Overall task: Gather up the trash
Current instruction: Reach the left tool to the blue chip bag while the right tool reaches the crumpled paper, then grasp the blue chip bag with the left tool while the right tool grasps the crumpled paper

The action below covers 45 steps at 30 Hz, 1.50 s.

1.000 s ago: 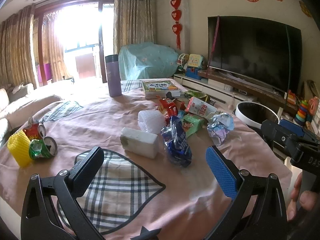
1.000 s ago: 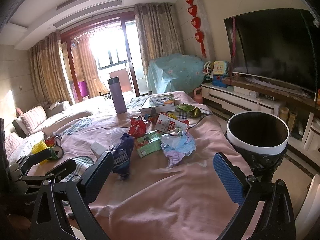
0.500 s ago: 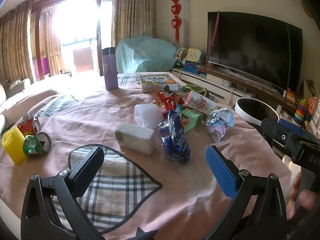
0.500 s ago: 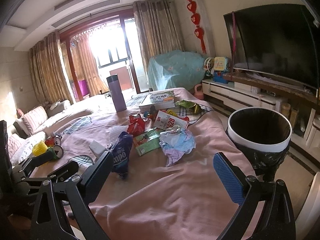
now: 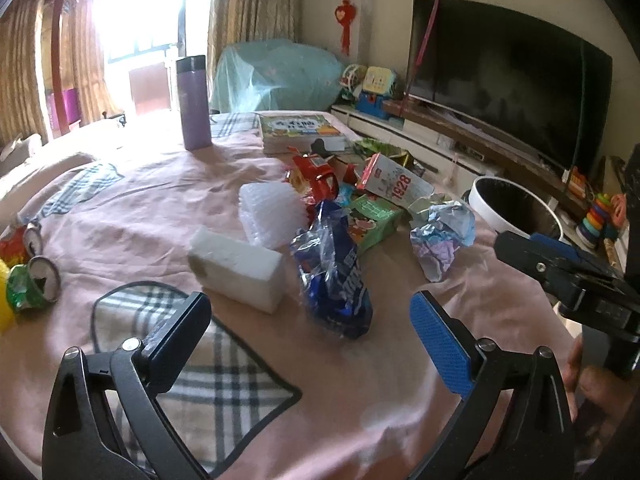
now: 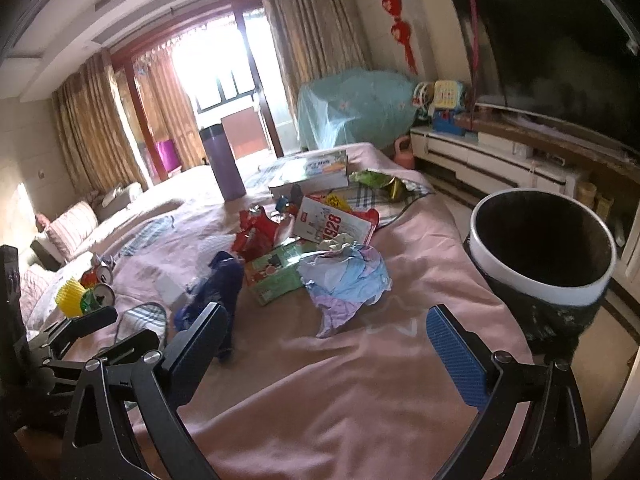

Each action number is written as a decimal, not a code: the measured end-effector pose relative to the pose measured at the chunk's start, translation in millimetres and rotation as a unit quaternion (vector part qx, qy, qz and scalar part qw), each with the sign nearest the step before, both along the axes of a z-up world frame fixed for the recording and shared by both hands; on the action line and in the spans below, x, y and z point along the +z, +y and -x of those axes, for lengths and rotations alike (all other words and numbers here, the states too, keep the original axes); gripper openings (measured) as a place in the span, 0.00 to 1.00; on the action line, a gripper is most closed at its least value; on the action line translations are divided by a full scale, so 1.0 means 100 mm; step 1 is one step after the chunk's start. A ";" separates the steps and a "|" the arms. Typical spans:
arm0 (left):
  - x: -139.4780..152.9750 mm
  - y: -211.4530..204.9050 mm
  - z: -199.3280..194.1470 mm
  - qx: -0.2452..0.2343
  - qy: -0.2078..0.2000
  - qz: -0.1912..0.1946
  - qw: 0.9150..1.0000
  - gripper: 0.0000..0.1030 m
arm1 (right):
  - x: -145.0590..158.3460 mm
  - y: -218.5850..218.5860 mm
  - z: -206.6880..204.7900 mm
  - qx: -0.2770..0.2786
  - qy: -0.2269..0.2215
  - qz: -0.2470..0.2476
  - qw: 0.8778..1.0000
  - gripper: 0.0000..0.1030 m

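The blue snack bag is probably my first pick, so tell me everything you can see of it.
The blue snack bag is a crumpled, glossy plastic wrapper, dark blue with white lettering and a clear, torn-looking top. It lies on the pink cloth, slumped with its open end raised toward the far side. The white foam block sits close on its left, and the green carton just behind it. Nothing grips it: the left claw is open right in front of it.
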<state>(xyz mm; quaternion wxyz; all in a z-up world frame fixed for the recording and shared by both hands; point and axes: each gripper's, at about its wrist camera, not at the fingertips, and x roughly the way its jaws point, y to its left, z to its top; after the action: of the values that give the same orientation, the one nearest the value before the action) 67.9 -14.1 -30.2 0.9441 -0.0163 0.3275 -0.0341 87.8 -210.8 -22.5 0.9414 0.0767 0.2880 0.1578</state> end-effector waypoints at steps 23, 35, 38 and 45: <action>-0.13 -0.25 -0.42 -0.050 0.049 0.019 0.997 0.29 | -0.26 -0.04 -0.61 0.035 0.051 0.041 0.997 0.28; 0.12 -0.74 -0.44 -0.131 0.024 0.027 0.991 0.28 | -0.06 -0.66 -0.38 -0.023 0.033 -0.005 0.999 0.28; 0.15 -0.90 -0.47 -0.151 0.021 0.023 0.988 0.28 | -0.02 -0.83 -0.33 -0.044 0.029 -0.007 0.999 0.28; 0.16 -1.28 -0.62 -0.189 0.026 0.017 0.981 0.28 | 0.02 -1.25 -0.28 -0.094 0.027 -0.016 0.995 0.28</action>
<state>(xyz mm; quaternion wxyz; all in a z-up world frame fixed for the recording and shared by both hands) 130.3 -142.5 -14.3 0.9112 0.0292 0.3488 -0.2172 116.2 -335.3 -20.4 0.9425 0.1231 0.3024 0.0712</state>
